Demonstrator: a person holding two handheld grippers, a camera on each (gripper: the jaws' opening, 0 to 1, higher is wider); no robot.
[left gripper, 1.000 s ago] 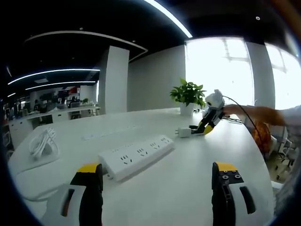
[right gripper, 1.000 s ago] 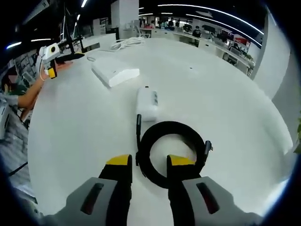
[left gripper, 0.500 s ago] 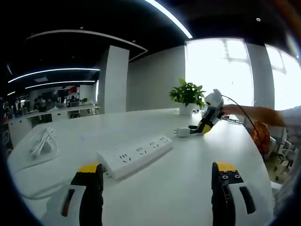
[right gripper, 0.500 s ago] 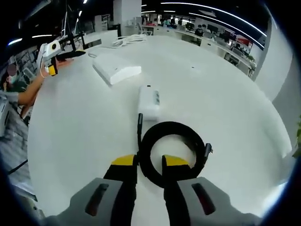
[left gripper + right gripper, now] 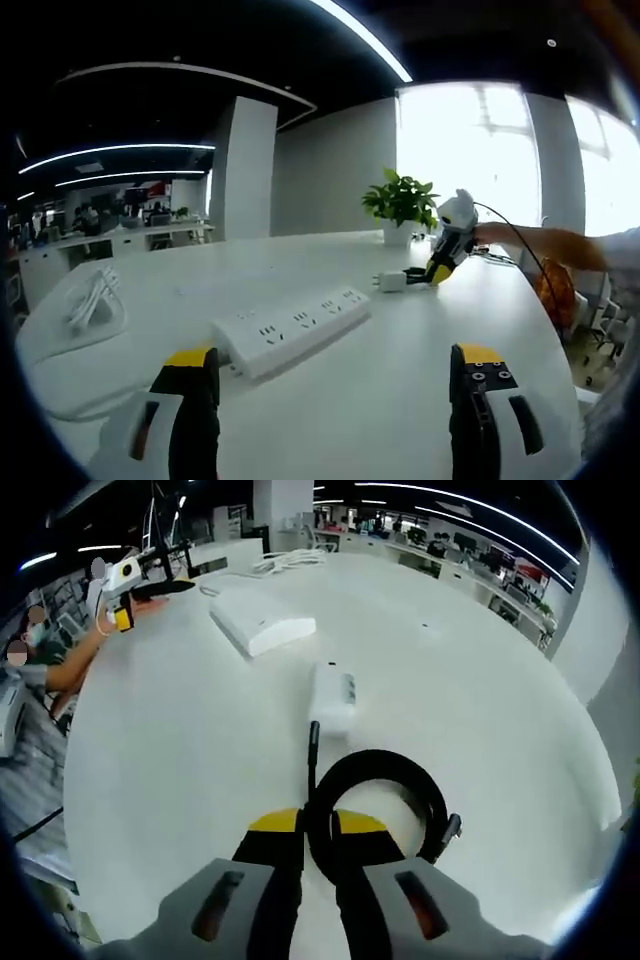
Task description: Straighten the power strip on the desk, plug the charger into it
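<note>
Cable [image 5: 400,780], limp and coiled beside the charger [image 5: 334,696], sits pinched in the right tool [image 5: 318,828]; better hold the rigid charger body. Left tool [image 5: 335,372] gapes wide near the power strip [image 5: 290,328].

white power strip [image 5: 291,331], black cable [image 5: 377,798], seemingly white charger [image 5: 335,697].

No readable text, labels or brands; print on charger [image 5: 335,692] and power strip [image 5: 293,329] too blurred.
</note>
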